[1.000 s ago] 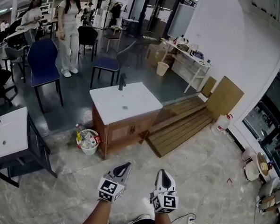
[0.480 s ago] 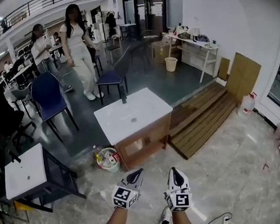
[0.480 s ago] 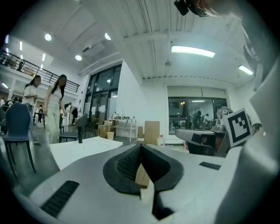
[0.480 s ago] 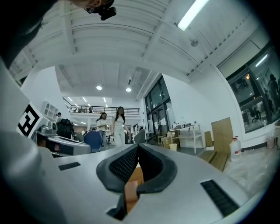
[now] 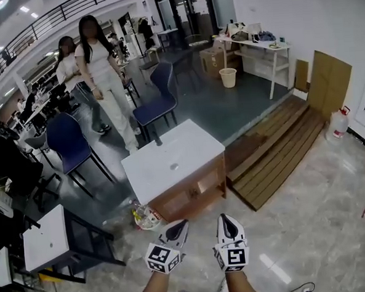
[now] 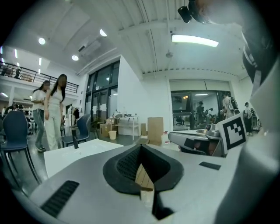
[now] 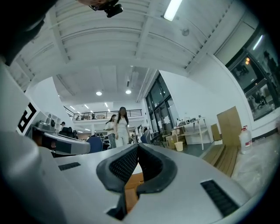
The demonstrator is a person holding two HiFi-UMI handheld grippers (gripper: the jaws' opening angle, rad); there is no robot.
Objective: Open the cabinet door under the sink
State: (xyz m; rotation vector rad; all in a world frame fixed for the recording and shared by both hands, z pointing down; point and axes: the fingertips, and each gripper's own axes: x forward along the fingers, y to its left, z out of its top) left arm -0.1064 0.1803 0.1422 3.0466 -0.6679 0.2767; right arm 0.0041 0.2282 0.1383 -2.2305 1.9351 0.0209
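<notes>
The sink cabinet (image 5: pixel 195 196) is a wooden box with a white basin top (image 5: pixel 171 163) and a black tap (image 5: pixel 159 139), standing mid-floor ahead of me. Its wooden front with the doors faces me, and the doors look closed. My left gripper (image 5: pixel 178 226) and right gripper (image 5: pixel 226 220) are held side by side at the bottom of the head view, short of the cabinet and touching nothing. The left gripper (image 6: pixel 140 147) has its jaws together with nothing between them. So does the right gripper (image 7: pixel 137 147), with the cabinet's wood showing below its pads.
A small bin (image 5: pixel 147 217) of bottles stands at the cabinet's left corner. Wooden planks (image 5: pixel 279 150) lie on the floor to its right. Another white-topped unit (image 5: pixel 47 238) is at the left. Two people (image 5: pixel 103 73) stand beyond, among blue chairs (image 5: pixel 71 141).
I have walked closer: the sink cabinet now looks nearer and larger, and its front is turned more toward me. Both grippers came along, still shut and side by side.
</notes>
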